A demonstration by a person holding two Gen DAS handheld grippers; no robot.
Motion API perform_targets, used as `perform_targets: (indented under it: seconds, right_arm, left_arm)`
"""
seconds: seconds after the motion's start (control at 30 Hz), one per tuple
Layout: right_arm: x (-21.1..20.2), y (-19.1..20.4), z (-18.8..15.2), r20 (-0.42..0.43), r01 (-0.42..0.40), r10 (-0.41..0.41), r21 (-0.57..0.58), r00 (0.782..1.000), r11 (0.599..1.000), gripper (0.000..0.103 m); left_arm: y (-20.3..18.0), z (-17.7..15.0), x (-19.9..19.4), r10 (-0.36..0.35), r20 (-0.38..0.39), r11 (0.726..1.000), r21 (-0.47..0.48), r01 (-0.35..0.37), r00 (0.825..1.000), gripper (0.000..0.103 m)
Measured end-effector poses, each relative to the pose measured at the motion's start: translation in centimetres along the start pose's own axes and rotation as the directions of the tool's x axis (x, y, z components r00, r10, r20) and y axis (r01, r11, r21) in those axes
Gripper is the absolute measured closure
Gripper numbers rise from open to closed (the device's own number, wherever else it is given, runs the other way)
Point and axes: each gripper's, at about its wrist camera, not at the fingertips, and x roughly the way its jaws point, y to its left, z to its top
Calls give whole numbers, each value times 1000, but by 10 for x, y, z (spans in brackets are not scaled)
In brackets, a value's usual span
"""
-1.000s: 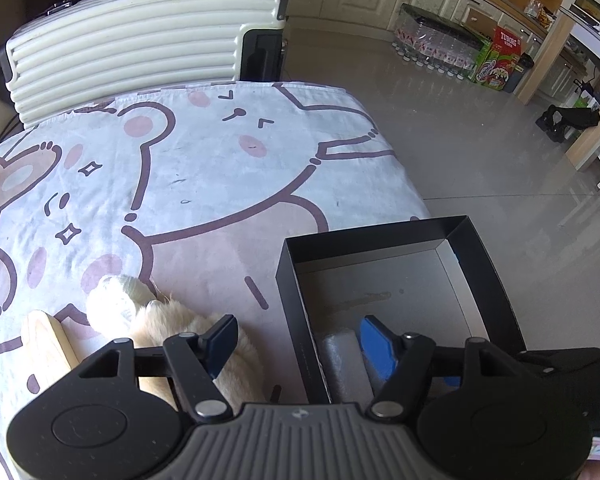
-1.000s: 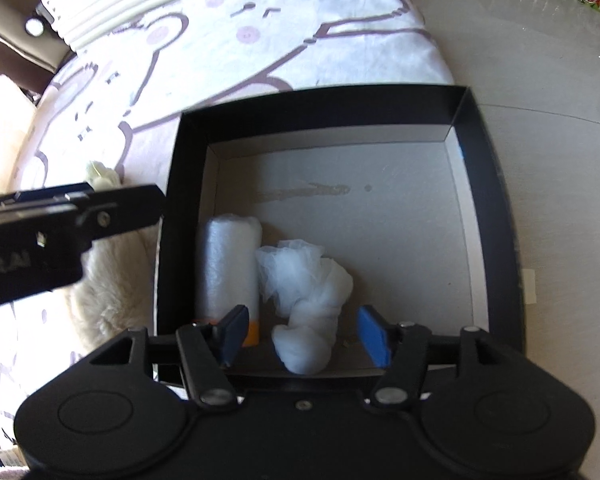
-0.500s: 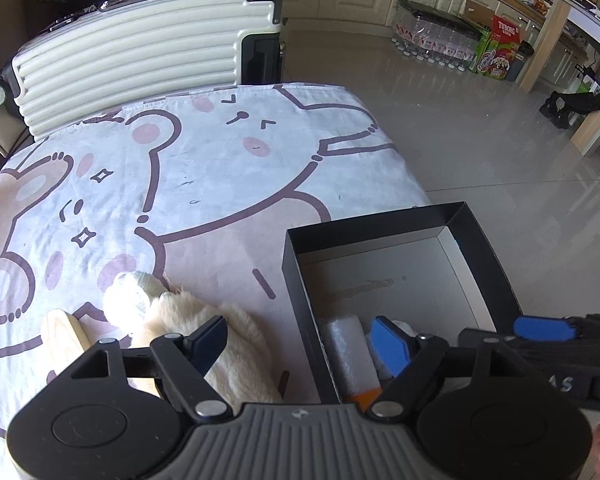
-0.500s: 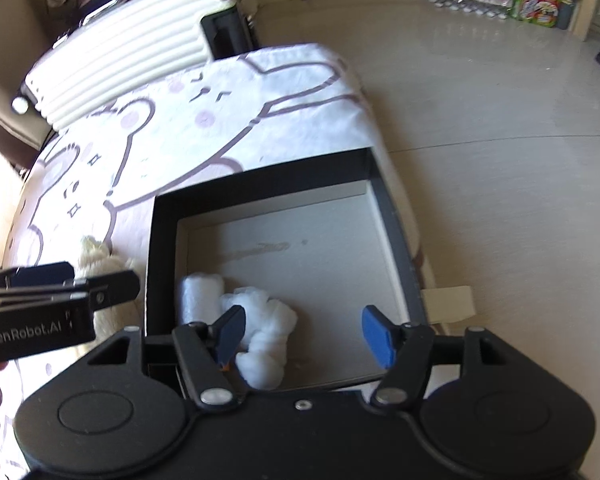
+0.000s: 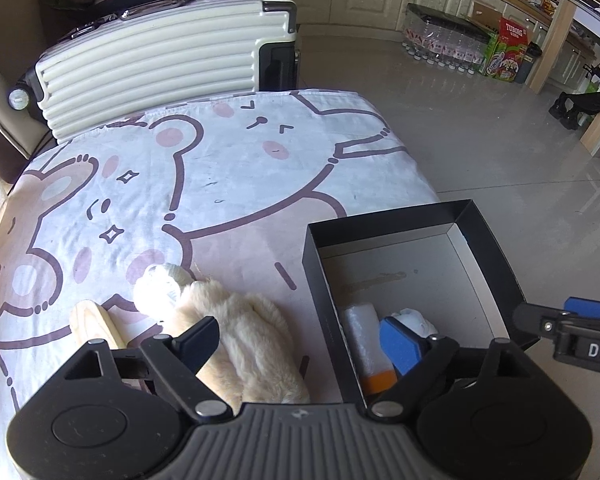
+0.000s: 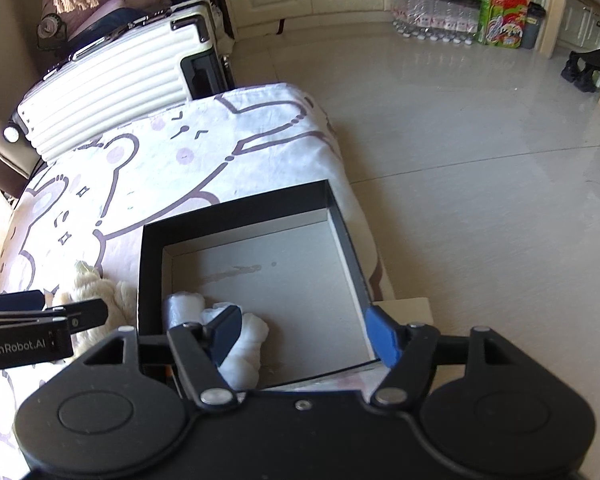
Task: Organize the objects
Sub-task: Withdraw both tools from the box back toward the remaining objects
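Left wrist view: the left gripper (image 5: 300,338) hangs over the bedsheet (image 5: 228,184) with its jaws opening and nothing pressed between them. Below them lie a cream plush toy (image 5: 240,332) on the sheet and the near left corner of the black box (image 5: 488,236). Inside the box, against its left wall, rests a clear wrapped roll (image 5: 366,340) with an orange end, a white wad (image 5: 414,318) just beside it. A wooden piece (image 5: 92,322) lies left of the toy. A white suitcase (image 5: 160,64) stands beyond the bed.

Right wrist view: the right gripper (image 6: 306,338) hovers above the box (image 6: 152,264), its jaws opening and empty. The wad (image 6: 244,354) and roll (image 6: 182,308) sit in the near left corner. The plush toy (image 6: 96,292) lies outside, left of the box, under the left gripper (image 6: 52,316).
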Motion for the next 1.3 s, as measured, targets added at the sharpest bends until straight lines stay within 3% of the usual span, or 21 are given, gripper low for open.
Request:
perform_targets:
  seconds: [0.17,0.67,0.83,1.0,1.07,1.3]
  right_arm:
    - [-13,-4,-4,27,25,-25,-1,999,1000,23]
    - [-38,-15,-17,68,73,-73,1,995,997,14]
    - [-45,-20,-20,79,82,-83,13,993,997,6]
    - [-53,-23,-24,102,93,-94,16,990,996,6]
    - [-55,-23,-28,117,96,-97,12,988,995,0]
    - [-62,-23,-31,138,107,-108,16,985,994,0]
  left_arm:
    - [0,-4,-7,12,5,1000,2,-12,1000,12]
    - [-2,-15,-27,43,34,999,-3,-43,999,0]
    - [-3,-18,-34,47,47,999,-7,-47,998,0]
    - [-4,-21,-41,50,63,999,-5,-50,997,0]
    - [-4,-22,-43,54,70,999,-4,-53,996,0]
    - [-1,-26,-48,60,84,998,-10,-59,995,0]
